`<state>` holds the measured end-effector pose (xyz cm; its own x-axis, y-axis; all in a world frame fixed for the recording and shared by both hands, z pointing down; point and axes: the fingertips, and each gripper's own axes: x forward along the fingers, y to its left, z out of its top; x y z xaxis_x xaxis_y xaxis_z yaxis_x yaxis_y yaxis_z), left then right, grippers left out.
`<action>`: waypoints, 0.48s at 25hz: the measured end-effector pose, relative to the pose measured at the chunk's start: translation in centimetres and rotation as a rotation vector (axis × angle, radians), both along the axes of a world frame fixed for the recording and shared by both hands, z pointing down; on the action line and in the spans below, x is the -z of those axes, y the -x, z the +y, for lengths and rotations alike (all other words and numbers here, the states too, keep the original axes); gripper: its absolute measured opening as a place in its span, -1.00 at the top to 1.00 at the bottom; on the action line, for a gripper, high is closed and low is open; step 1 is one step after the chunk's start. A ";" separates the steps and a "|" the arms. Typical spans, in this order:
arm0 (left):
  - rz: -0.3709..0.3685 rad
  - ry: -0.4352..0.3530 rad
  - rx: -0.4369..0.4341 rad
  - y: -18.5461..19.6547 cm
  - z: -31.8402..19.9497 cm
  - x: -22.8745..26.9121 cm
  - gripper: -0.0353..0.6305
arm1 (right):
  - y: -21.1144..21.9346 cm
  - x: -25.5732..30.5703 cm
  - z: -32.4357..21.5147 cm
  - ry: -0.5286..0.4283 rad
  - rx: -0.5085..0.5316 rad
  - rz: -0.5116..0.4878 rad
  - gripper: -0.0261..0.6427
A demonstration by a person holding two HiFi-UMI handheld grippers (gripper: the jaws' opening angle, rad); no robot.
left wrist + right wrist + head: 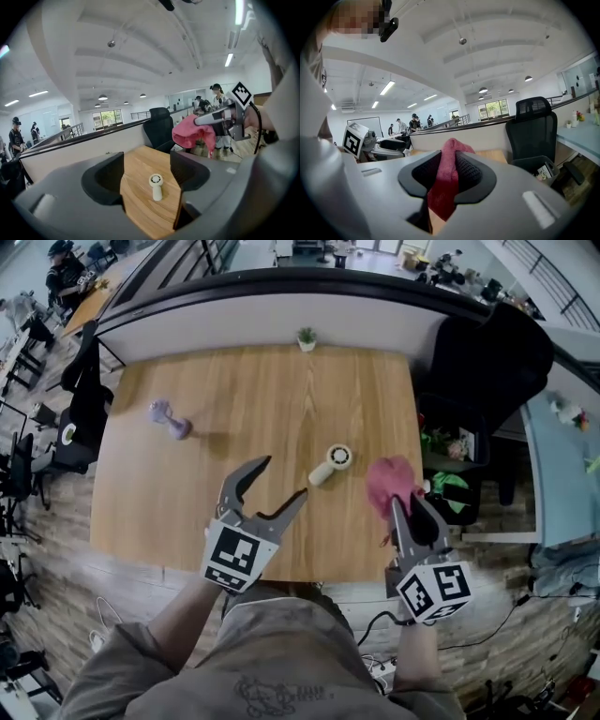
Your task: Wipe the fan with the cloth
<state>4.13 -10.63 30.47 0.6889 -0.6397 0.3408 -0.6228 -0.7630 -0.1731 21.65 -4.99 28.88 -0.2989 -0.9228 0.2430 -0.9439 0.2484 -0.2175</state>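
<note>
A small white hand-held fan (330,465) lies flat on the wooden table (234,390), right of its middle. My left gripper (281,479) hovers just left of it and nearer me, open, with nothing between its fingers; in the left gripper view the fan (156,186) lies ahead between the jaws. My right gripper (410,505) hangs at the table's right front corner, shut on a pink cloth (392,486) that bunches past its tips. In the right gripper view the cloth (446,180) is pinched between the pads.
A purple dumbbell (170,420) lies at the table's left. A small potted plant (307,337) stands at the far edge. A black office chair (487,362) and a bin of items (450,460) stand off the right side.
</note>
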 end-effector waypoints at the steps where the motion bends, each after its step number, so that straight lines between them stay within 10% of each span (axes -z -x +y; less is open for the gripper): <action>1: -0.013 0.002 -0.007 -0.3 -0.4 -0.7 -0.03 | 0.0 -0.4 -0.7 -0.004 -0.005 0.005 0.63; 12: -0.081 0.164 -0.066 -2.7 -4.5 -11.3 -0.03 | -0.3 -5.7 -7.8 0.024 -0.067 0.019 0.63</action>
<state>6.86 -15.10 41.74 0.6934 -0.5255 0.4929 -0.5600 -0.8236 -0.0903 22.00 -12.80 34.55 -0.2321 -0.9343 0.2705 -0.9622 0.1797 -0.2048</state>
